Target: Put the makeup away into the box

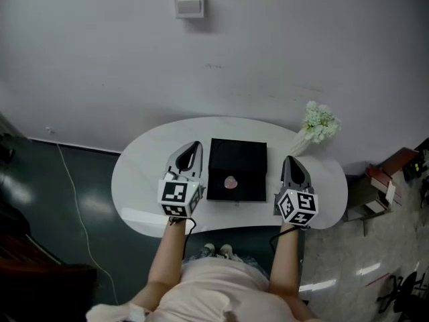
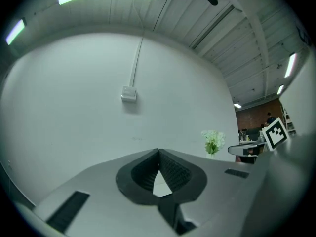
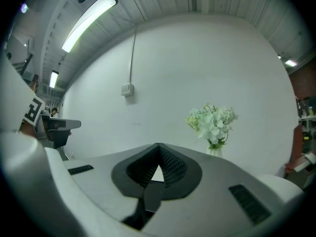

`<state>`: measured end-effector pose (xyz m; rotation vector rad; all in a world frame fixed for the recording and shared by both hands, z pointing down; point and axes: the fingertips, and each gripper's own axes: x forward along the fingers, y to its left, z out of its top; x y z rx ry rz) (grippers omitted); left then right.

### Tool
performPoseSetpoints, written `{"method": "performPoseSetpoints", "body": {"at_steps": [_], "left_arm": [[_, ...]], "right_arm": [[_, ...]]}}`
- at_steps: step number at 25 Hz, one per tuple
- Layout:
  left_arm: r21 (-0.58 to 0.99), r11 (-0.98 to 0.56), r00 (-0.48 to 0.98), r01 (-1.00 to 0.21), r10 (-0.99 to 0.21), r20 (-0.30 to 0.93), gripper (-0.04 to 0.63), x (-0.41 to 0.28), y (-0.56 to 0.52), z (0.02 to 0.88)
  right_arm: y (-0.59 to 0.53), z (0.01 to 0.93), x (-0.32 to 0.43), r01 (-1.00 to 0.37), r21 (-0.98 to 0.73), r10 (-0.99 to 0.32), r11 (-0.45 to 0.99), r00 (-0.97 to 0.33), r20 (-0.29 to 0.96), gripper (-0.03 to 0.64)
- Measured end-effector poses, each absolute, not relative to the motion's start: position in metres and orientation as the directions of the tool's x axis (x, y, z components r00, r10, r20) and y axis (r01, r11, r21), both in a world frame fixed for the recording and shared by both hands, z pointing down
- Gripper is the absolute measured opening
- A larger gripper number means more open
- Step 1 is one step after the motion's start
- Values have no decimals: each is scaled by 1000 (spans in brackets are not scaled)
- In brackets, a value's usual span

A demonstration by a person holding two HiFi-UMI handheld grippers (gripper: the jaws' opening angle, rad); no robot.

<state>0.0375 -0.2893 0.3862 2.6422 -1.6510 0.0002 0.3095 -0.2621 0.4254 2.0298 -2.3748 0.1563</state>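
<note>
A black square box (image 1: 236,170) lies on the white oval table (image 1: 141,180) in the head view, with a small pink item (image 1: 230,182) on its top near the front edge. My left gripper (image 1: 194,145) hovers just left of the box and points toward the wall. In its own view the left gripper (image 2: 158,151) is shut, tips touching, nothing between them. My right gripper (image 1: 289,159) is held just right of the box. The right gripper (image 3: 158,145) is likewise shut and empty. Neither gripper touches the box.
A white vase of pale flowers (image 1: 315,127) stands at the table's back right, close to the right gripper. A wall switch (image 1: 190,5) sits on the white wall behind. A low stand with boxes (image 1: 382,183) is on the floor to the right.
</note>
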Motion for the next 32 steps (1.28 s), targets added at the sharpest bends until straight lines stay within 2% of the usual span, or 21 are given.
{"method": "performPoseSetpoints", "body": {"at_steps": [11, 32], "left_arm": [[13, -423, 423, -906, -906, -10, 25, 37, -289, 367], [29, -397, 397, -917, -918, 7, 25, 28, -276, 372]], "right_arm": [[-261, 401, 318, -984, -40, -984, 175, -176, 20, 15], [-251, 403, 325, -985, -34, -985, 171, -172, 31, 15]]}}
